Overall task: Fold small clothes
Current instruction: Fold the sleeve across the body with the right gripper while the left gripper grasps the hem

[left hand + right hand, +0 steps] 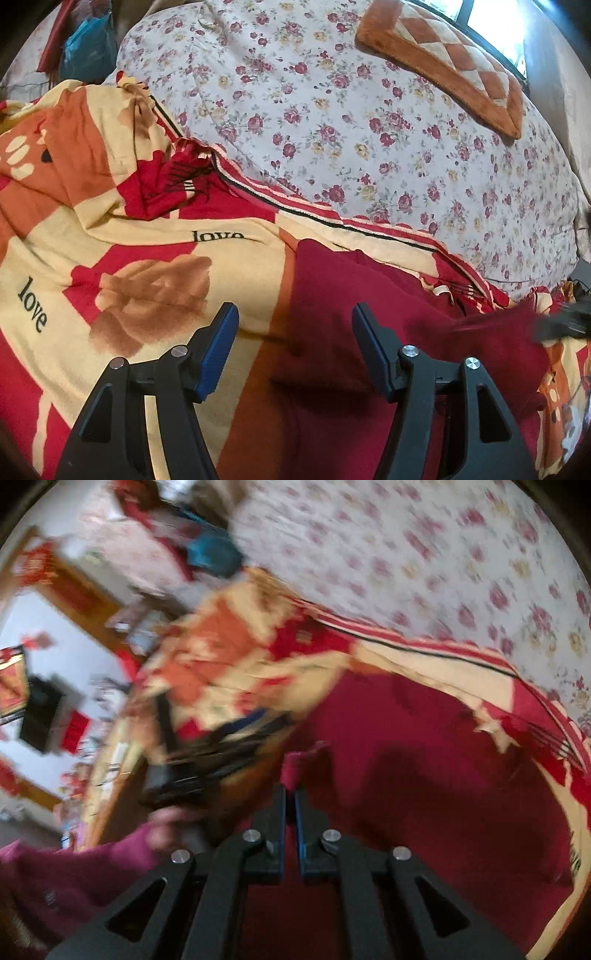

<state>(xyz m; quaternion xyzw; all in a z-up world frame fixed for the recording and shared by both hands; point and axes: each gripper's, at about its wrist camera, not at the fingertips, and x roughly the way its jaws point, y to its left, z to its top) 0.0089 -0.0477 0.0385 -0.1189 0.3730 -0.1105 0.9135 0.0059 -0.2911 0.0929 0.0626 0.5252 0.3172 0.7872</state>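
The right tongs (290,794) are pinched nearly closed on a raised fold of the dark red garment (424,775); the left tongs (295,314) gape wide, holding nothing, poised above the garment's left edge. The garment lies spread on a red, cream and orange "love" blanket (110,221), beside a floral sheet (332,110) on the bed. The right view is blurred.
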